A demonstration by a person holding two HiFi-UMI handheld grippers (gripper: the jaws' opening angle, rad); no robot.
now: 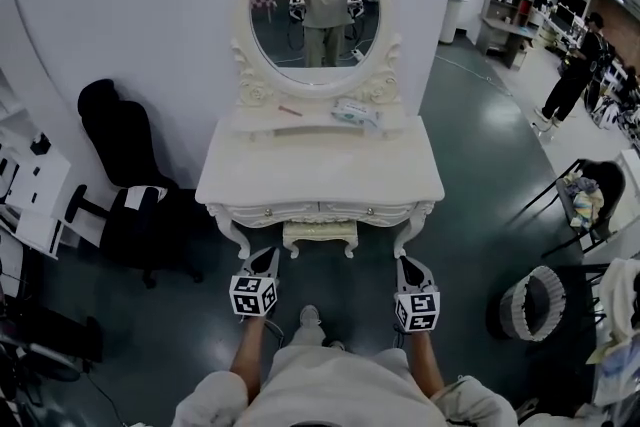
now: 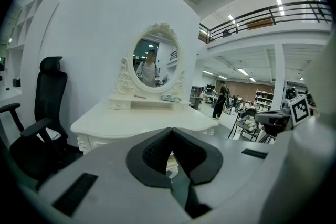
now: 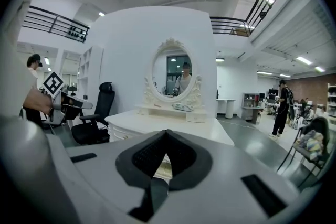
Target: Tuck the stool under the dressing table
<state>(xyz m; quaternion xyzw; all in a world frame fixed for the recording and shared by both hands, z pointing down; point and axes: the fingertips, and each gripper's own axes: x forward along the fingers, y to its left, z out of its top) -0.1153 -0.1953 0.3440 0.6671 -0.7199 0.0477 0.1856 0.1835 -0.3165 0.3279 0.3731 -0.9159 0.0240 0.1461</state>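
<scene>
The white dressing table point(image 1: 320, 170) with its oval mirror point(image 1: 313, 10) stands against the wall in front of me. The cream stool point(image 1: 320, 234) sits between the table's front legs, mostly under the top. My left gripper point(image 1: 264, 260) and right gripper point(image 1: 409, 265) hover low in front of the table, either side of the stool and apart from it. Both are shut with nothing held. In the left gripper view the jaws point(image 2: 170, 131) meet at the tip, with the stool point(image 2: 170, 162) showing behind them. The right gripper point(image 3: 167, 132) view shows the same, stool point(image 3: 164, 169) behind.
A black office chair point(image 1: 125, 177) stands left of the table. A wire basket point(image 1: 535, 305) and a folding chair point(image 1: 587, 195) piled with things are at the right. A person point(image 1: 574, 75) stands far right. A small packet point(image 1: 356, 112) lies on the table's shelf.
</scene>
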